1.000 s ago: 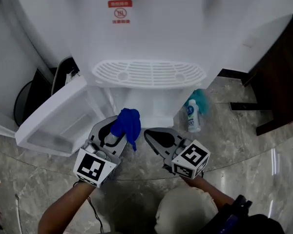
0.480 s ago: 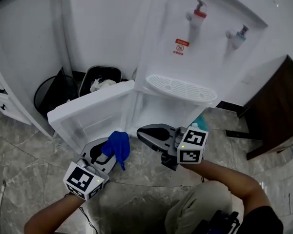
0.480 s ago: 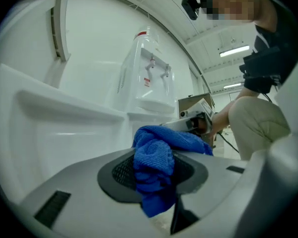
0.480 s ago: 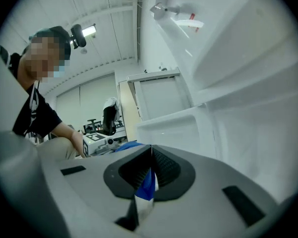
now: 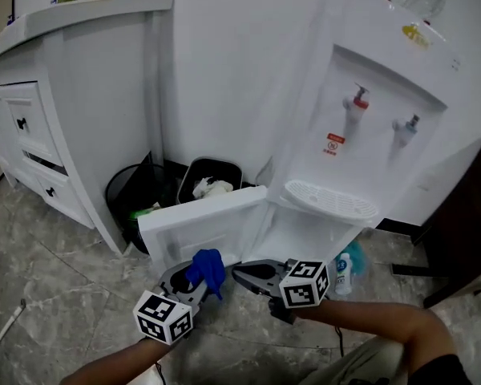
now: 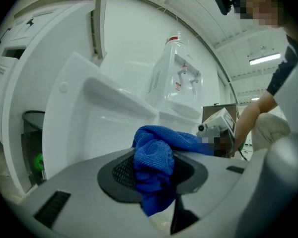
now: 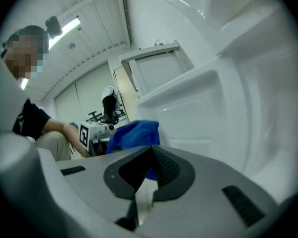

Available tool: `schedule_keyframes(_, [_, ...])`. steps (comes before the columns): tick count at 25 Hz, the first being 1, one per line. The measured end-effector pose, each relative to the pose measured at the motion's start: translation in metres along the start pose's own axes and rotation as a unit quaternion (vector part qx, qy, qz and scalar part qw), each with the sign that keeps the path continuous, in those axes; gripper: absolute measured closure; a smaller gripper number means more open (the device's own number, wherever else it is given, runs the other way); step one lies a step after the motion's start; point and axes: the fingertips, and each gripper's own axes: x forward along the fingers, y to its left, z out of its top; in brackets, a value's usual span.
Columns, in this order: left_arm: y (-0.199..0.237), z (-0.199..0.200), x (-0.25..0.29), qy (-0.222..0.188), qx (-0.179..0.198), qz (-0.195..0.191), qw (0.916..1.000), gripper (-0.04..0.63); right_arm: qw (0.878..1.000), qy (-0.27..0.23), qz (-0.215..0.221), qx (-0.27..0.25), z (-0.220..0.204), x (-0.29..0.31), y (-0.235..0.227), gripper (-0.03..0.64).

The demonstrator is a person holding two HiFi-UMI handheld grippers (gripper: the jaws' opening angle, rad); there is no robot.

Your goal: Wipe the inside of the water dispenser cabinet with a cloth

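At the far left of the head view stands a white counter (image 5: 72, 95) with drawers, and beside it two black bins (image 5: 212, 184) with crumpled paper in the nearer one. Next comes the cabinet door (image 5: 200, 223) of the water dispenser (image 5: 369, 111), swung wide open toward the bins.

Just in front of that door, low over the marble floor (image 5: 56, 295), the left gripper (image 5: 189, 281) has its jaws partly closed and pinching a bunched blue cloth (image 5: 207, 268). The left gripper view shows the cloth wedged between the pads, with a fold hanging below them. The cloth is outside the cabinet, near the door's lower edge.

Just beside it to the right, the right gripper (image 5: 244, 274) has its jaws pressed together on nothing. It points toward the cloth, not into the cabinet.

Further right is the cabinet opening (image 5: 305, 235) under the drip tray, white and bare as far as can be seen. A spray bottle (image 5: 342, 269) stands on the floor at the dispenser's foot, and a dark wooden unit (image 5: 465, 215) closes the right edge.

Judged from this, the preparation is finished: door open, cloth gripped. Whether any surface has been wiped cannot be told, and the cloth would have to go inside for wiping to go on
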Motion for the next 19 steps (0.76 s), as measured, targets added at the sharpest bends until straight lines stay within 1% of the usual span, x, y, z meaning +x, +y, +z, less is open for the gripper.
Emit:
schedule_keyframes(2, [-0.01,0.008,0.001,-0.004,0.011,-0.014,0.9998,0.457,1.0,0.002,-0.017,-0.002,-0.013,-0.002,-0.01,0.618])
schedule_keyframes(5, [-0.025,0.003,-0.002,0.009,0.009,-0.028,0.9995,0.457,1.0,-0.02,-0.022,0.006,-0.008,-0.001,-0.012,0.618])
schedule_keyframes(7, [-0.024,-0.004,0.0,0.02,0.01,-0.021,0.9995,0.457,0.999,-0.035,-0.013,-0.002,0.002,0.0,-0.006,0.618])
schedule_keyframes(9, [-0.017,-0.007,0.002,0.02,0.012,-0.007,0.9997,0.457,0.999,-0.041,-0.002,-0.013,0.006,0.002,0.002,0.618])
schedule_keyframes(11, [-0.012,-0.005,0.001,0.01,0.008,-0.001,0.9999,0.457,0.999,-0.039,0.006,-0.023,0.003,0.004,0.007,0.618])
schedule_keyframes(13, [-0.012,-0.003,-0.002,0.006,0.01,-0.003,0.9999,0.457,0.999,-0.033,0.006,-0.033,0.001,0.005,0.007,0.618])
schedule_keyframes(16, [-0.011,-0.007,-0.004,0.019,0.022,-0.012,0.9995,0.457,0.999,-0.026,-0.005,-0.044,-0.001,0.005,-0.001,0.618])
schedule_keyframes(19, [-0.007,-0.01,-0.002,0.03,0.029,-0.018,0.999,0.457,0.998,-0.015,-0.027,-0.061,-0.002,0.004,-0.012,0.618])
